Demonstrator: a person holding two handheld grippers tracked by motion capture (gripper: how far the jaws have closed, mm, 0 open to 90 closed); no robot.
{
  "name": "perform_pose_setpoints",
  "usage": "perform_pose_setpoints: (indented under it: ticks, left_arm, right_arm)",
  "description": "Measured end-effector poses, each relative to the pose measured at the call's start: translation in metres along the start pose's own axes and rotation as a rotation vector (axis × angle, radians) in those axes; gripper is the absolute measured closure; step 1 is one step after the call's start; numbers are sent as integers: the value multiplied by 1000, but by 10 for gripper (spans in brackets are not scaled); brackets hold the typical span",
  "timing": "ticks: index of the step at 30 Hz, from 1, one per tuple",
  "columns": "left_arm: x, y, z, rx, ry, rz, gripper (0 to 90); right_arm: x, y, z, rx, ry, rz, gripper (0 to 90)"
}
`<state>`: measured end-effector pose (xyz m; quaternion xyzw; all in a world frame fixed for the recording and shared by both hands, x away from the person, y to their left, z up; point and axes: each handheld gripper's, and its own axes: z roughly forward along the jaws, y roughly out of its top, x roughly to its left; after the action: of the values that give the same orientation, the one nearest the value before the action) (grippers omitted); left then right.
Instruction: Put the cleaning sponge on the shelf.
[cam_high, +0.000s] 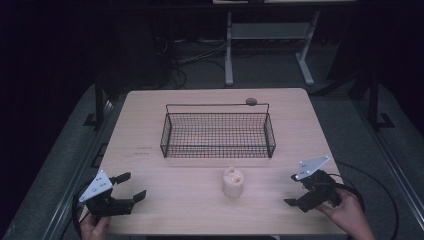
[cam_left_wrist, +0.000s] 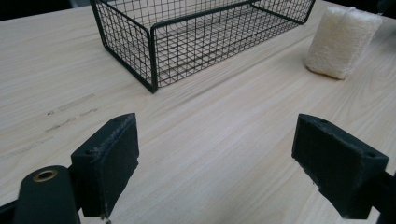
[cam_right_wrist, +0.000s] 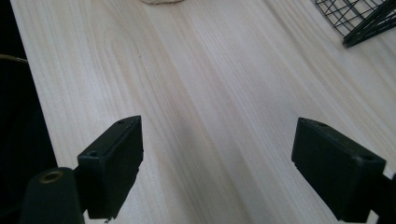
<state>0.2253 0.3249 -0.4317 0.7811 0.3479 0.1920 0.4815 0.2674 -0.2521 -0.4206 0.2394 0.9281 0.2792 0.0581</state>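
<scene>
grippers first. left gripper hangs low over the table's front-left corner, jaws spread wide with only bare wood between them; its own view shows the same gap. right gripper sits over the front-right corner, held in a hand, jaws likewise wide apart and nothing in them. neither tool touches anything.

sponge, a pale loofah-like block, stands on end near the front edge of the table, about midway between the two grippers and a little toward the right one, apart from both. in the left gripper view it lies ahead and off to the right.

basket, black wire mesh with a thin handle bar, rests in the middle of the table, just behind the sponge and not touching it. nothing lies inside it as far as the mesh lets me see.

small dark round object near the back edge, at the basket's handle; too small to name.

progress, as a judgement: the work looks to be getting the sponge into the basket, and it has not begun. sponge untouched, basket unfilled. left to do: reach, grip, lift, carry over the near wall, release.

count: grippers two, sponge one, basket one, small round object one, table one.
</scene>
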Motion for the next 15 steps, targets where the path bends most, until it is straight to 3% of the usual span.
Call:
perform_pose_setpoints:
  ticks: [15]
  left_arm:
    - [-2,-1,-1,-2,-1,1,141]
  right_arm:
    - [9,18,3,7,20,-56,160]
